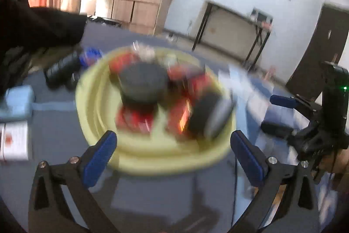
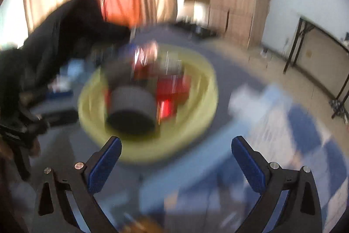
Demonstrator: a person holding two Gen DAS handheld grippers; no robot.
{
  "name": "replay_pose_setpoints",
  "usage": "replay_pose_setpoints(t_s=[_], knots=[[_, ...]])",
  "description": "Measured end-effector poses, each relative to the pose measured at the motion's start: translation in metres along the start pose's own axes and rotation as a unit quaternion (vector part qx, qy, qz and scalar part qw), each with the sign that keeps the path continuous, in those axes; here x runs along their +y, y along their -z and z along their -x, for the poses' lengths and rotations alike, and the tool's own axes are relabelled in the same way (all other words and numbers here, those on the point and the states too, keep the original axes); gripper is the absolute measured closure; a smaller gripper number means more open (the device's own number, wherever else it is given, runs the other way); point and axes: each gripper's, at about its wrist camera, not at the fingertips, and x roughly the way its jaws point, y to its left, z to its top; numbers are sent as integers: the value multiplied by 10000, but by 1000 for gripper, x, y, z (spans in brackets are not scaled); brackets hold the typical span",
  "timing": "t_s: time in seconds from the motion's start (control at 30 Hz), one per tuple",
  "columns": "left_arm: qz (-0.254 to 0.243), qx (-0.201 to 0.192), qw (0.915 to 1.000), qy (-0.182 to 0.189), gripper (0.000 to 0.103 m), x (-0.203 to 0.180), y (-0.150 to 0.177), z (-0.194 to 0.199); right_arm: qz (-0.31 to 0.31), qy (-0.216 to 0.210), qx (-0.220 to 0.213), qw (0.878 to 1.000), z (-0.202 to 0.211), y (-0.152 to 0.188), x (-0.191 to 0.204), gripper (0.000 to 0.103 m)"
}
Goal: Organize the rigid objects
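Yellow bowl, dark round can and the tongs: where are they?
Yellow bowl [image 1: 152,158]: left wrist view, near rim.
Dark round can [image 2: 130,110]: right wrist view, its side.
Right tongs [image 2: 176,165]: right wrist view, gap between tips.

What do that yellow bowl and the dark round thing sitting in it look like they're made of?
Both pictures are blurred, so this is a guess. The yellow bowl looks like moulded plastic: even pale colour, smooth stepped rings, a dull sheen. The dark round thing looks matte, grey-black with no glints, perhaps rubber, foam or a fabric-covered case; the blur leaves it open.
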Motion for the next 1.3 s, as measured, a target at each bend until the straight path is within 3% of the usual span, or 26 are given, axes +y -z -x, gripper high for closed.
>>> replay_pose_setpoints(t_s=[0.13, 0.2, 0.37, 1.3], knots=[[-263, 526, 9977, -336, 0, -24, 45, -27, 150, 14, 582, 9982, -41, 32, 8, 0], [-405, 770, 9953, -423, 0, -27, 54, -41, 301, 57, 403, 9987, -49, 32, 11, 0], [-350, 915, 9910, -914, 0, -28, 36, -70, 238, 285, 469, 9982, -67, 20, 13, 0], [-355, 891, 9912, -910, 0, -33, 38, -67, 198, 386, 388, 9983, -74, 23, 14, 0]])
